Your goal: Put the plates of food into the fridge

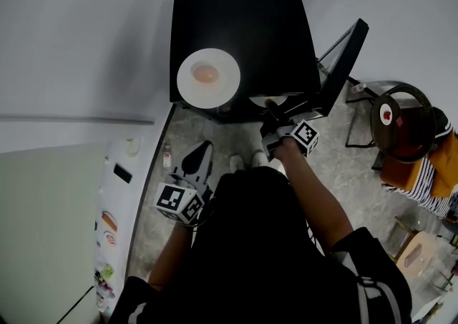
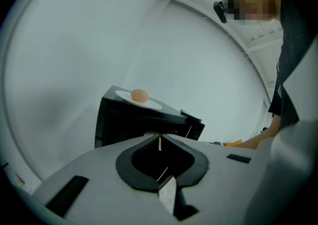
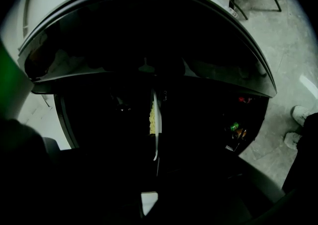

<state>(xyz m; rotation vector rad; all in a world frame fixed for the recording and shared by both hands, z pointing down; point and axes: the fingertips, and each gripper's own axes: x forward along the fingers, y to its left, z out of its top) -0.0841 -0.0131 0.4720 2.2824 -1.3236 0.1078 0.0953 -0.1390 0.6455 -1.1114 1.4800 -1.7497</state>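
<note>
Plates of food: where does each one stand?

— First plate [image 1: 207, 78] lies flat on the roof of the fridge [image 1: 243, 22], with a round orange item at its middle. It is not yet stowed. Second plate [image 3: 155, 114] is at the mouth of the open compartment. The right gripper view shows it edge-on, with yellow food on one face.

— State of the claws?

— Right claw [image 1: 273, 110] is clenched on the near rim of the second plate, one pad on either face. A rim pinch keeps the food untouched and, in my judgement, lets the plate slide in level. Left claw [image 2: 160, 138] is clenched on nothing, held low beside the person's body, apart from the fridge.

— Why idle?

— Door [image 1: 342, 58] stands swung wide to the right, so nothing needs holding. It likely waits for the first plate.

— Risks?

— The interior is too dark to make out shelves, so I cannot tell whether the plate touches one. With only one rim pinched, the far edge is free to dip.
</note>
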